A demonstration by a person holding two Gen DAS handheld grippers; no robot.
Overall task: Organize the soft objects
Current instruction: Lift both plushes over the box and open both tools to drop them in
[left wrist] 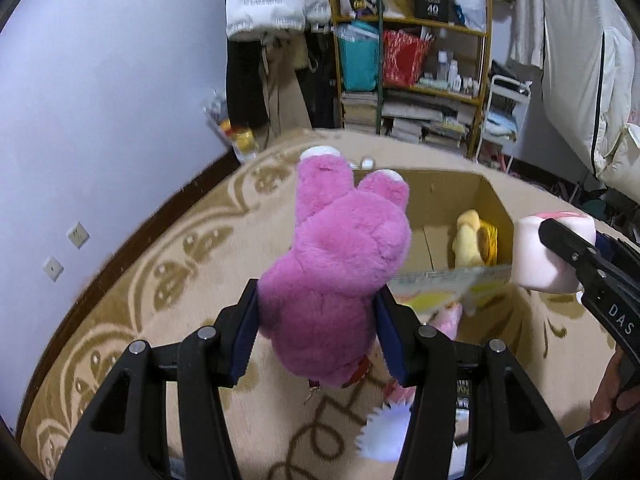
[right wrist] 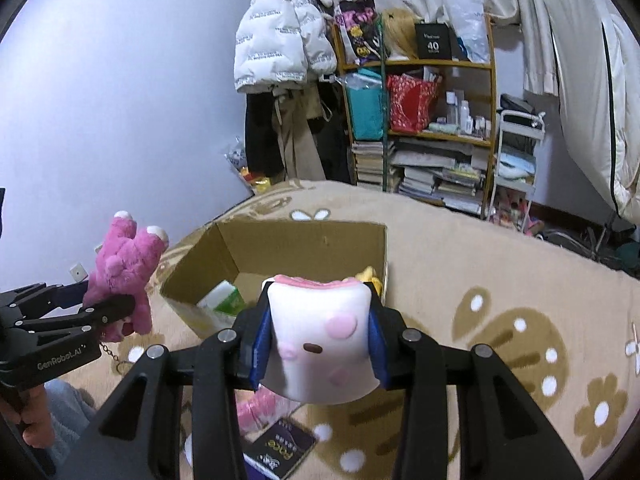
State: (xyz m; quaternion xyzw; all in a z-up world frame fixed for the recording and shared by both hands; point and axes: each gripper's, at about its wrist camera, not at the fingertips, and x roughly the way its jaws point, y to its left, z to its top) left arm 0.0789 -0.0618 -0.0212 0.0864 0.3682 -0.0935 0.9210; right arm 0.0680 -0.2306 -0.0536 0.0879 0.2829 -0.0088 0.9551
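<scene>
Left wrist cam, left claw (left wrist: 318, 332) pinching pink plush (left wrist: 340, 264), right claw (right wrist: 316, 344) clamping white plush (right wrist: 320, 340) betw. pads

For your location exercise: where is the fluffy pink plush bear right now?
The fluffy pink plush bear is clamped in the left hand-held gripper, held up over the beige patterned rug, beside the left edge of the open cardboard box.

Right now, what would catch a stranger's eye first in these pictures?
A fuzzy pink plush bear, clamped in the left gripper, hangs above the patterned beige carpet. The right gripper squeezes a white marshmallow-like plush with pink spots. Beyond both sits an open cardboard box holding a yellow plush.
</scene>
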